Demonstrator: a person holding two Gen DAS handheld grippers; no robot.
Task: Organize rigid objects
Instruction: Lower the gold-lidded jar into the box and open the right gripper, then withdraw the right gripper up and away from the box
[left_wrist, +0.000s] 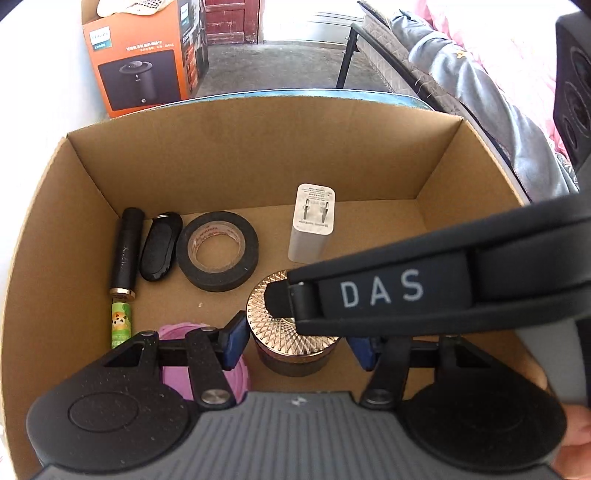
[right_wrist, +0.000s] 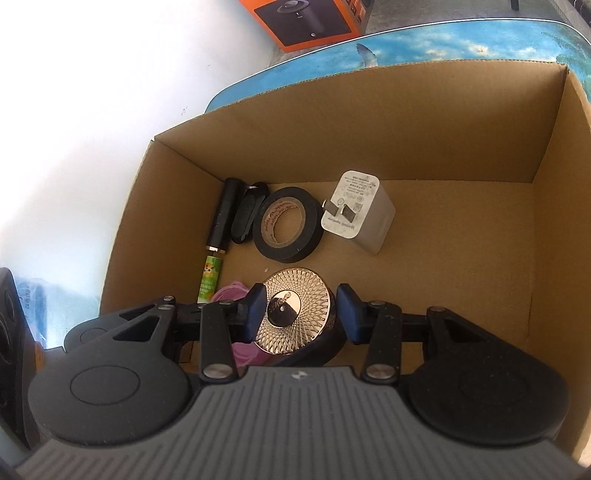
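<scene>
Item: round dark jar with rose-gold faceted metal lid, rigid, slick-lidded, weighty-looking; right tool clenched across its lid sides; left tool straddled it, grip indeterminable.

box: matt corrugated cardboard | jar lid: shiny patterned metal | charger: smooth white plastic

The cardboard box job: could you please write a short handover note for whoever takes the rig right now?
Right gripper: jaws seem shut on the gold-lidded jar, low inside the cardboard box.
Left gripper: open, jaws either side of that jar, gaps showing.
Done: tape roll, charger, black tube, key fob, green tube and pink item are in the box.
To do: set the jar down, release.
</scene>
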